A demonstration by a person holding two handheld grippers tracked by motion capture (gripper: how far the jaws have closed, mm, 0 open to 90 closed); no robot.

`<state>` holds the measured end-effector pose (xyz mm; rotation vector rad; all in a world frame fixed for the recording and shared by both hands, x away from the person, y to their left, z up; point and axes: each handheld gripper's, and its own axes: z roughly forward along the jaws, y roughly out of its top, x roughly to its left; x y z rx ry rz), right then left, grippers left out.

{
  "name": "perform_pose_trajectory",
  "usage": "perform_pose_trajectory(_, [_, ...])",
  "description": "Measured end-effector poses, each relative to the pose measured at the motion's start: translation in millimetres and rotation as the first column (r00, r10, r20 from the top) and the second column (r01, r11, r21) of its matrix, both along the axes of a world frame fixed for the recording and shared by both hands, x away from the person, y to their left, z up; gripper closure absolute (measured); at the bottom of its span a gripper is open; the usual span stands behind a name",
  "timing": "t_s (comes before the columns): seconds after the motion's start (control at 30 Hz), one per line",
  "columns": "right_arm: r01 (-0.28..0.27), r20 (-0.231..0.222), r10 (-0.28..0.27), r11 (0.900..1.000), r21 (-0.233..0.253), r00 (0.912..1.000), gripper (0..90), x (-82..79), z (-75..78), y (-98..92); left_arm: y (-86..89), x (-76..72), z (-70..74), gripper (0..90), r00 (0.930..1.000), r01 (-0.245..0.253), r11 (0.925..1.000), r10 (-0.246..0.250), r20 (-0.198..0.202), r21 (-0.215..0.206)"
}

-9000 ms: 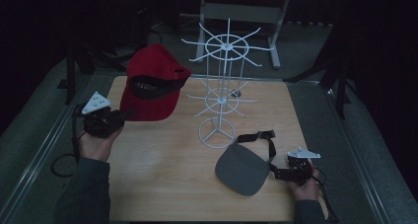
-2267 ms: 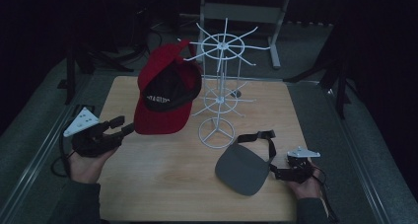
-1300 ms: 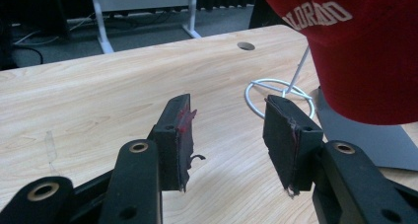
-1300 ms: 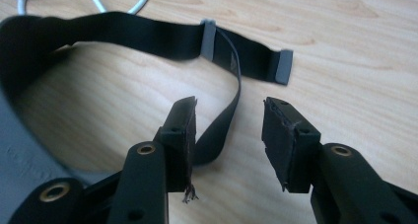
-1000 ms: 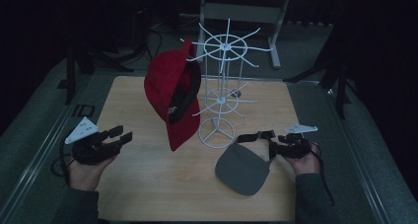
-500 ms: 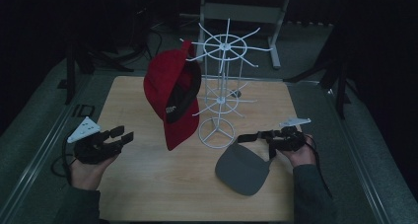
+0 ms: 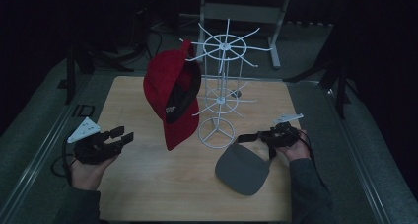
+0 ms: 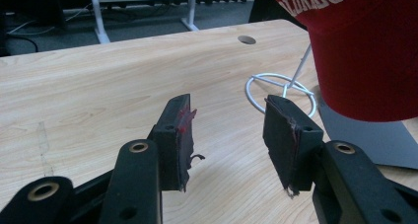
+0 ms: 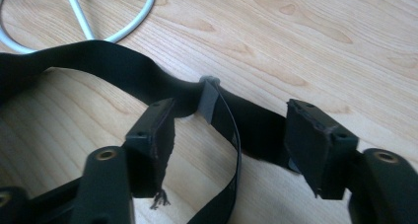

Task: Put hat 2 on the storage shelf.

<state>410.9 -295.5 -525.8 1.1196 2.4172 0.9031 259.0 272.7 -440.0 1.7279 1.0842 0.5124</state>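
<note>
Wooden table: right gripper, jaws spread, now over visor strap; left gripper spread too.

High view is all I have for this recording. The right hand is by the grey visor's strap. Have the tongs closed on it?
Observer: No. In the right gripper view the right tongs are open, with the black strap lying between the jaws, not pinched.
Operator: And the left ones, anything in them?
Observer: Nothing. The left tongs are open over bare table.
Operator: Any lettering on the red cap?
Observer: The left gripper view shows white capitals on the red cap, partly cut off, reading "LORADO".
</note>
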Motion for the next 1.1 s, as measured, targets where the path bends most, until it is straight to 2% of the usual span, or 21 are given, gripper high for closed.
perform_pose_trajectory(0.23, [-0.042, -0.009, 0.042, 0.999, -0.005, 0.9991, 23.1, 9.0, 0.3, 6.8, 1.1, -0.3, -0.8, 54.6, 1.0, -0.002, 1.0, 0.002, -0.001, -0.002])
perform_pose_trajectory(0.47, [-0.074, -0.017, 0.074, 0.997, 0.0, 0.9971, 20.7, 16.1, -1.1, 15.7, 1.8, 0.2, -1.5, 54.5, 1.0, -0.008, 1.0, 0.008, -0.003, -0.001])
perform_pose_trajectory(0.6, [-0.089, -0.043, 0.089, 0.996, 0.002, 0.9951, 21.1, 21.9, -6.2, 17.8, 2.2, 0.1, -1.1, 54.5, 1.0, -0.009, 1.0, 0.009, -0.002, -0.003])
perform_pose_trajectory(0.7, [-0.109, -0.077, 0.106, 0.994, -0.026, 0.9913, 21.5, 25.3, -10.9, 18.7, 2.1, 0.2, -1.4, 54.5, 1.0, -0.009, 1.0, 0.009, -0.003, -0.001])
perform_pose_trajectory(0.87, [-0.128, -0.107, 0.121, 0.99, -0.065, 0.9868, 24.5, 24.6, -12.6, 17.2, 3.0, -0.4, -2.7, 54.4, 0.9999, -0.012, 0.9999, 0.012, -0.005, -0.005])
perform_pose_trajectory(0.9, [-0.132, -0.115, 0.122, 0.988, -0.079, 0.9858, 25.5, 23.5, -12.5, 16.8, 3.1, -0.6, -2.9, 54.5, 0.9999, -0.013, 0.9999, 0.013, -0.005, -0.007])
perform_pose_trajectory(1.1, [-0.132, -0.129, 0.12, 0.988, -0.085, 0.9843, 36.9, 18.1, -12.6, 9.8, 4.5, -1.5, -2.6, 54.4, 0.9999, -0.017, 0.9998, 0.017, -0.003, -0.008])
